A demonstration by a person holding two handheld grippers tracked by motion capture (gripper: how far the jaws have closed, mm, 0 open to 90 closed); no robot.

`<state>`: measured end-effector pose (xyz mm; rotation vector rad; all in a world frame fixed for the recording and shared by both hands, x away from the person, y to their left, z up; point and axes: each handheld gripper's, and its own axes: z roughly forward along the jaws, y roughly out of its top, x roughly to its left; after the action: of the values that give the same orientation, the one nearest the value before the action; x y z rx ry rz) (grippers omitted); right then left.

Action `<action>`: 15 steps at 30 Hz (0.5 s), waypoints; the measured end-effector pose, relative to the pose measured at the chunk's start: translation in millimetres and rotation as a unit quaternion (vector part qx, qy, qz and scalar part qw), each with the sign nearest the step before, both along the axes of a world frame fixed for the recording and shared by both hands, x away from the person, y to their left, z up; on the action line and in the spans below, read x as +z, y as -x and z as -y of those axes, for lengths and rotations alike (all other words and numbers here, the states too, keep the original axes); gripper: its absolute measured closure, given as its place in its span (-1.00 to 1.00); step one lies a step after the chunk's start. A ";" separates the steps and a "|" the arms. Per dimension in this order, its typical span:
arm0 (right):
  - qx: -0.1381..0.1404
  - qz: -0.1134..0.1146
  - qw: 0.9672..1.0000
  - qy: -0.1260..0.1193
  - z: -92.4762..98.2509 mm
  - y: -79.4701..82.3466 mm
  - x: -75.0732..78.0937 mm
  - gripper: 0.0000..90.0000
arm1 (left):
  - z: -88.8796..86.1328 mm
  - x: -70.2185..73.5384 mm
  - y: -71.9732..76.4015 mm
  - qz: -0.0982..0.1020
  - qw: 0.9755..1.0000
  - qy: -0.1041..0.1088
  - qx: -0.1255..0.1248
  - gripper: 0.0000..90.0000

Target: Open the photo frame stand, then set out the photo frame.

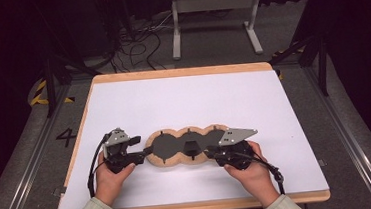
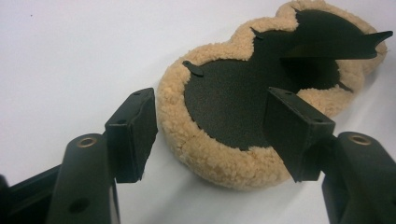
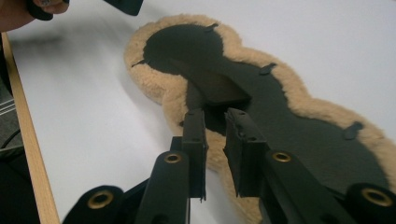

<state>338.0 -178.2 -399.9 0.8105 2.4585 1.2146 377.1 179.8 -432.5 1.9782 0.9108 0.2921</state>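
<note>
Fleece pad point(image 1: 187, 147) lies flat on the table point(image 1: 183, 99), its end lobe between the left gripper point(image 2: 210, 135)'s spread fingers point(image 2: 133, 133), untouched. Right gripper point(image 3: 217, 149)'s fingers point(image 3: 196, 149) stand slightly apart above the pad's edge, a narrow gap between them, pinching nothing.

Readable marks: one numeral, one hazard marking

A dark "4" point(image 1: 66, 137) is painted on the grey floor left of the table point(image 1: 121, 77), legible in the high view. Behind it, yellow-and-black striped tape point(image 1: 39, 94) lies on the same floor as a warning sign. No lettering or brand can be made out in either gripper view.
</note>
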 end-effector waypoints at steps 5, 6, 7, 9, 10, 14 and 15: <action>-0.012 0.017 1.000 -0.006 11.1 -0.9 9.8 0.60 | 0.3 1.3 1.6 0.002 1.000 -0.002 0.001 -0.17; -0.017 0.020 1.000 -0.008 14.0 -1.1 11.7 0.58 | 0.8 0.5 0.9 0.003 1.000 -0.007 0.001 -0.18; -0.021 0.022 0.999 -0.010 16.3 -1.2 13.0 0.55 | 1.2 -0.4 0.2 0.002 1.000 -0.014 0.003 -0.18; -0.027 0.024 0.999 -0.012 20.1 -1.7 15.1 0.51 | 1.2 -2.2 -1.4 -0.005 1.000 -0.014 0.005 -0.18; -0.029 0.024 0.999 -0.014 22.5 -2.1 16.2 0.48 | 0.4 -2.4 -1.5 -0.008 1.000 -0.013 0.008 -0.19; -0.047 0.030 0.998 -0.008 29.5 -5.0 17.6 0.41 | -1.0 -2.3 -1.8 -0.011 1.000 -0.012 0.011 -0.20; -0.051 0.029 0.998 -0.008 31.5 -6.1 17.4 0.39 | -0.9 -2.7 -2.3 -0.013 1.000 -0.012 0.011 -0.21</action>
<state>344.1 -209.6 -382.6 0.8792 2.3342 1.2056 379.4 180.7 -435.2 1.9991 0.9499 0.2922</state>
